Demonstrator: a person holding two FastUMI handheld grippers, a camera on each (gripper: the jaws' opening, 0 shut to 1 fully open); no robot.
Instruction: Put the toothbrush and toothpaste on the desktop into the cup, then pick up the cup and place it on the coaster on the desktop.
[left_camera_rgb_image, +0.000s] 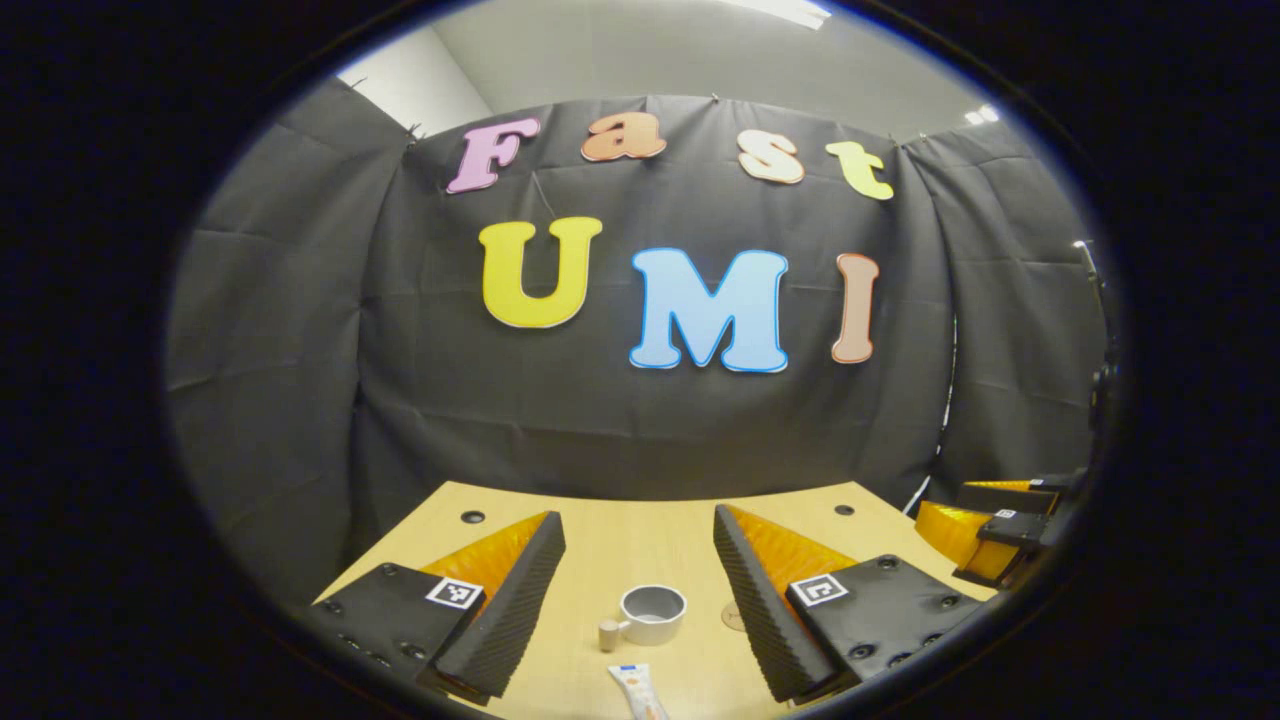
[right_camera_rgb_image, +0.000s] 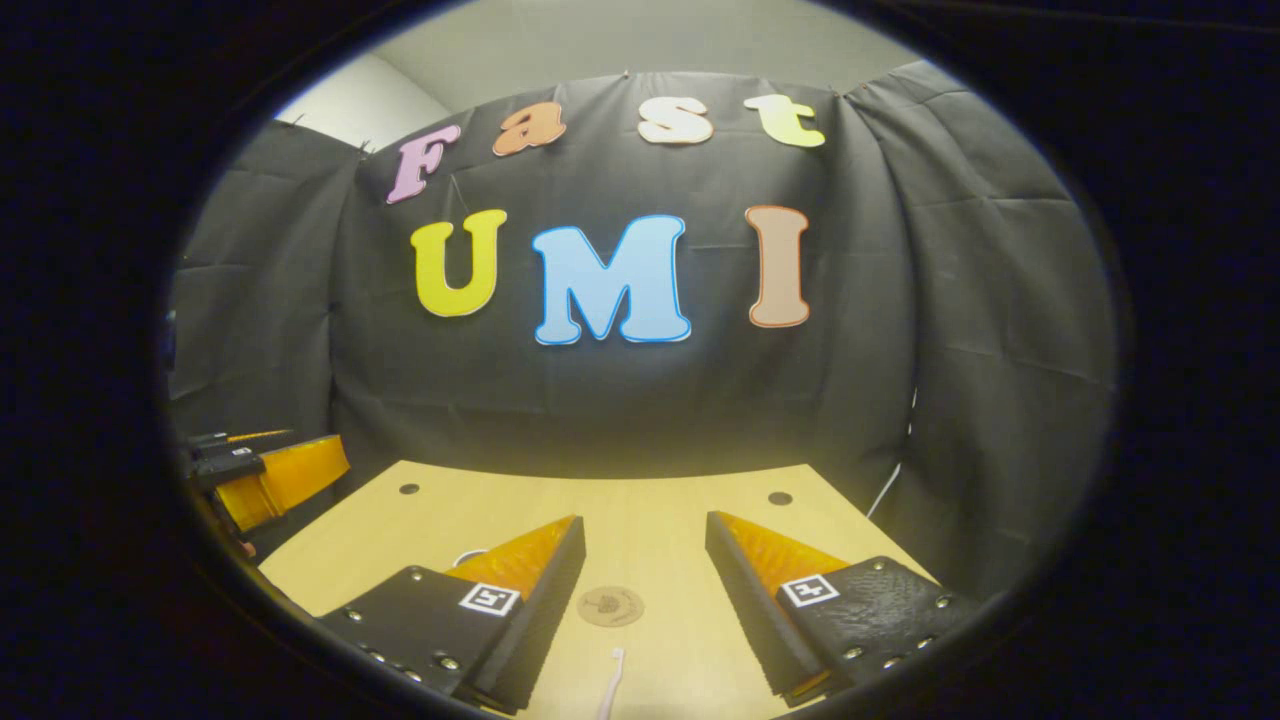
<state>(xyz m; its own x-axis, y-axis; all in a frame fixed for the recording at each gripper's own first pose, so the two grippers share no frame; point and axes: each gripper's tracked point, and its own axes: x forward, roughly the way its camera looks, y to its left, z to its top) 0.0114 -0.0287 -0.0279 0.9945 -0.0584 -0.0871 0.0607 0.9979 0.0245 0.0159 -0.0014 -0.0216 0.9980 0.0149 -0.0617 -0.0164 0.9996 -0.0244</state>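
In the left gripper view a white cup (left_camera_rgb_image: 653, 613) with a stubby handle stands upright on the wooden desktop (left_camera_rgb_image: 620, 545), between and beyond my left gripper's (left_camera_rgb_image: 638, 525) open fingers. A toothpaste tube (left_camera_rgb_image: 638, 692) lies in front of the cup near the bottom edge. A sliver of the round coaster (left_camera_rgb_image: 733, 615) peeks out beside the right finger. In the right gripper view the brown coaster (right_camera_rgb_image: 610, 606) lies flat between the open fingers of my right gripper (right_camera_rgb_image: 645, 527). A pale toothbrush (right_camera_rgb_image: 611, 683) lies nearer the camera. A bit of the cup's rim (right_camera_rgb_image: 466, 553) shows behind the left finger.
The other gripper (left_camera_rgb_image: 990, 530) hovers at the desktop's right edge in the left gripper view, and at the left edge (right_camera_rgb_image: 270, 475) in the right gripper view. Small dark holes (right_camera_rgb_image: 779, 497) mark the desktop's far corners. Black cloth closes off the back.
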